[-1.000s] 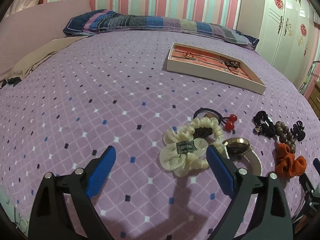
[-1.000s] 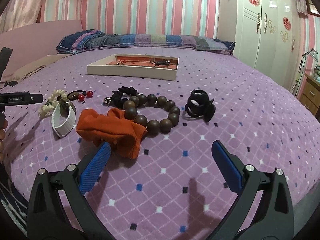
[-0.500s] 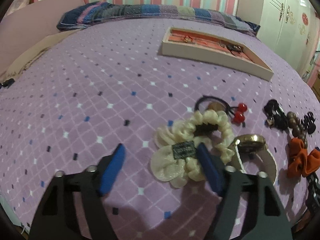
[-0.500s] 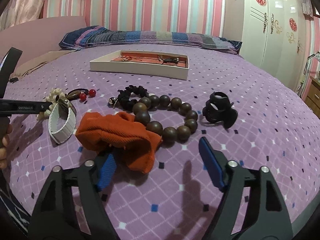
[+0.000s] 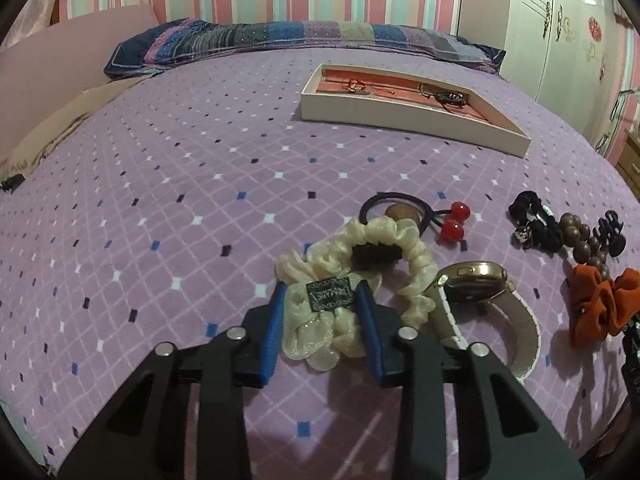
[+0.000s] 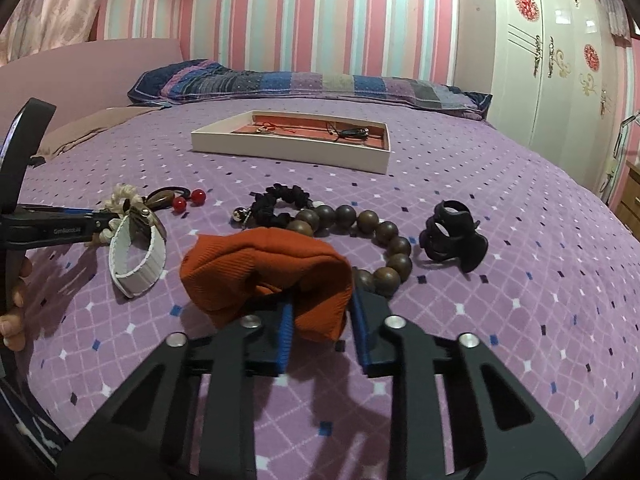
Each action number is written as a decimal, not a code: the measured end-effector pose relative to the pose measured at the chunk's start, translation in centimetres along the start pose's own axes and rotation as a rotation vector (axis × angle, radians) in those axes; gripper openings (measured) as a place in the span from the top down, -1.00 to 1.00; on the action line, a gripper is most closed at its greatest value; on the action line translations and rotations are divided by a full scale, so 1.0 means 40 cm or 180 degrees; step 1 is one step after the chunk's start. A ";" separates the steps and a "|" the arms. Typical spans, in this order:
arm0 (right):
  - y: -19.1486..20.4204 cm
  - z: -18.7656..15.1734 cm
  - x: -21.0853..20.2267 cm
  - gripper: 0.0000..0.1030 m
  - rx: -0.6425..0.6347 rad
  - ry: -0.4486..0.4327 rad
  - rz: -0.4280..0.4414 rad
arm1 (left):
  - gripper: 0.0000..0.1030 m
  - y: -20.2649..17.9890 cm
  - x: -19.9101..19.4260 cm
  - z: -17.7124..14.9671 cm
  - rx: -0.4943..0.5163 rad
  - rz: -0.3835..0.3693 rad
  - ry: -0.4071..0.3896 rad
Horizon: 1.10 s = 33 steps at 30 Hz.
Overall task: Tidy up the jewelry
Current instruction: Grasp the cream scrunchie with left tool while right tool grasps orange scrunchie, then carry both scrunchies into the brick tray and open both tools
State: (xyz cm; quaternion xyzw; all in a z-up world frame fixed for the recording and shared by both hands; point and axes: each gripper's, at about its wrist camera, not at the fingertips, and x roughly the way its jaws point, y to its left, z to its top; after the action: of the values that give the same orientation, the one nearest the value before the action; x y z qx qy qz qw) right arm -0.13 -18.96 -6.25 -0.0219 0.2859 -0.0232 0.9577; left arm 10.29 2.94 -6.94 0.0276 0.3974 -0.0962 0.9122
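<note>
Both grippers have just been closing: left gripper (image 5: 320, 294) now pinches the cream scrunchie (image 5: 360, 272), right gripper (image 6: 322, 300) the orange scrunchie (image 6: 268, 276). A watch (image 5: 476, 280), beads (image 6: 360, 220) and black clip (image 6: 452, 236) crowd close by. Tray (image 6: 288, 146) sits farther back on the purple bedspread (image 5: 160, 200), striped wall (image 6: 320, 12) behind.

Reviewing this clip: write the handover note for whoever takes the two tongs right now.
Left tongs: jaws have just been closing, now pinching the cream scrunchie on the bedspread.
Right tongs: jaws have just been closing, now pinching the orange scrunchie.
Neither is lifted yet.
Tray further back on the bed: already holds a few small pieces.
Still loose on the bed: white-strap watch, cherry hair tie, black scrunchie, wooden bead bracelet, black claw clip.
Left: carry both scrunchies to the tray, then the rest.
</note>
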 end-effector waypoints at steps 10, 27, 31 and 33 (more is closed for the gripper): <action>-0.004 0.012 -0.003 0.66 0.0034 -0.0050 0.0048 | 0.49 0.002 -0.015 0.006 -0.0030 0.0007 -0.0078; -0.046 0.091 -0.027 0.71 0.0291 -0.0183 0.0262 | 0.52 0.015 -0.068 0.061 -0.0068 0.0091 -0.0307; -0.061 0.125 -0.027 0.71 0.0394 -0.0215 0.0325 | 0.52 0.024 -0.100 0.092 -0.0140 0.0058 -0.0383; -0.065 0.144 -0.024 0.71 0.0422 -0.0234 0.0332 | 0.52 0.023 -0.116 0.105 -0.0153 0.0047 -0.0421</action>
State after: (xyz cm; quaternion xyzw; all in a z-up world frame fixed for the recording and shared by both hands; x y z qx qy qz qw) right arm 2.14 -21.33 -0.75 0.0556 0.2491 0.0086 0.9668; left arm 10.42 4.00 -0.71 0.0022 0.3382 -0.0814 0.9376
